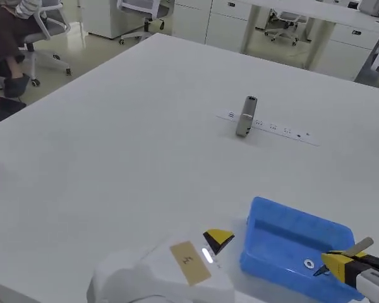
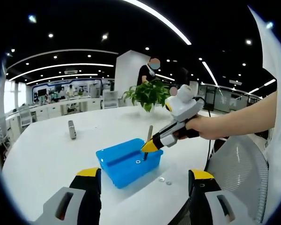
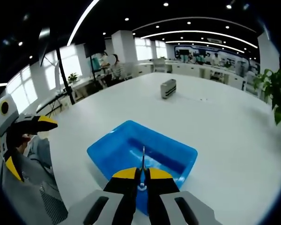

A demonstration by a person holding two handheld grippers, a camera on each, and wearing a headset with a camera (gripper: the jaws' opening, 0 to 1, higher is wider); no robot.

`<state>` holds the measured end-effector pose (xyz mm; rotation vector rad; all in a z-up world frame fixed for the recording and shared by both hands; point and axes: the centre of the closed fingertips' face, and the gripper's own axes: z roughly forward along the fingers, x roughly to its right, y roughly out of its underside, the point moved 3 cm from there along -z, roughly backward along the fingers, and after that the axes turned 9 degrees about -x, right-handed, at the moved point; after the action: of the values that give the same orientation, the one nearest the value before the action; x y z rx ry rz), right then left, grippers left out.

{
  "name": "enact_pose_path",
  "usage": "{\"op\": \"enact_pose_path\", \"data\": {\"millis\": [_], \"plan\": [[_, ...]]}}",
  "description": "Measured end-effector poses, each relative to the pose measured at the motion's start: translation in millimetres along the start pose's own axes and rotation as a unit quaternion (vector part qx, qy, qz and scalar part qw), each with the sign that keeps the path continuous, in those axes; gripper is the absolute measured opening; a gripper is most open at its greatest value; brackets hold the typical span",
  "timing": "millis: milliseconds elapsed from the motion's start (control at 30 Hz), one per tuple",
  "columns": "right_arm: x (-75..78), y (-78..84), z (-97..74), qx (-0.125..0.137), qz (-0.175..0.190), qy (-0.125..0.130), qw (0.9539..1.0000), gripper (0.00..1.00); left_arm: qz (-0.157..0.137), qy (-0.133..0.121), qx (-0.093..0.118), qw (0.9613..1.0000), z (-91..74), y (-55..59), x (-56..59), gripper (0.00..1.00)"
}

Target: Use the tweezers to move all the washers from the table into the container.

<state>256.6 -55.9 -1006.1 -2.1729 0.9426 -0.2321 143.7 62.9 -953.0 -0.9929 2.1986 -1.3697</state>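
Note:
A blue container [image 1: 284,233] stands near the table's front edge, with one washer [image 1: 309,264] lying inside it. My right gripper [image 1: 331,261] is shut on the tweezers [image 1: 360,246], whose tips point down into the container [image 3: 126,150] in the right gripper view. Whether the tweezers [image 3: 143,159] hold anything is too small to tell. My left gripper [image 2: 145,176] is open with nothing between its fingers, a little back from the container [image 2: 126,164]. Two washers [image 2: 165,180] lie on the table just beside the container. The right gripper [image 2: 152,145] hangs over the washer [image 2: 138,161] in it.
A grey metal device [image 1: 246,115] stands at mid-table on a flush socket strip [image 1: 278,129]. Office chairs [image 1: 44,31] and desks stand beyond the table's far edge. A mesh chair back [image 2: 234,173] is close on the right in the left gripper view.

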Motion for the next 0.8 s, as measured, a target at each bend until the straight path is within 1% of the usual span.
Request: {"op": "enact_pose_path", "data": {"millis": [100,300,400,533,667,733,800], "plan": [[1.9,0.7,0.9,0.000,-0.009,0.004,1.0000,0.03,0.001,0.002,-0.002,1.0000,0.4,0.7,0.4,0.77],[1.9,2.9,3.2,-0.004,-0.012,0.004,0.9999,0.03,0.001,0.004,-0.005,1.0000,1.1,1.5,1.2,0.76],[1.6,2.3,3.4,-0.001,-0.015,0.005,0.9999,0.03,0.002,0.006,-0.007,1.0000,1.3,1.8,1.6,0.76],[1.4,2.3,4.3,-0.004,-0.044,0.007,0.9990,0.02,0.003,0.008,-0.007,0.9999,1.6,2.0,2.1,0.76],[-0.3,1.7,4.9,-0.004,-0.052,0.009,0.9986,0.01,0.004,0.009,-0.009,0.9999,2.0,2.5,2.7,0.76],[-0.2,1.4,5.5,-0.006,-0.062,0.009,0.9980,0.01,0.004,0.010,-0.010,0.9999,2.1,2.6,2.9,0.76],[-0.9,1.0,5.6,-0.006,-0.062,0.008,0.9980,0.01,0.004,0.012,-0.010,0.9999,2.4,2.8,3.3,0.76]]}}
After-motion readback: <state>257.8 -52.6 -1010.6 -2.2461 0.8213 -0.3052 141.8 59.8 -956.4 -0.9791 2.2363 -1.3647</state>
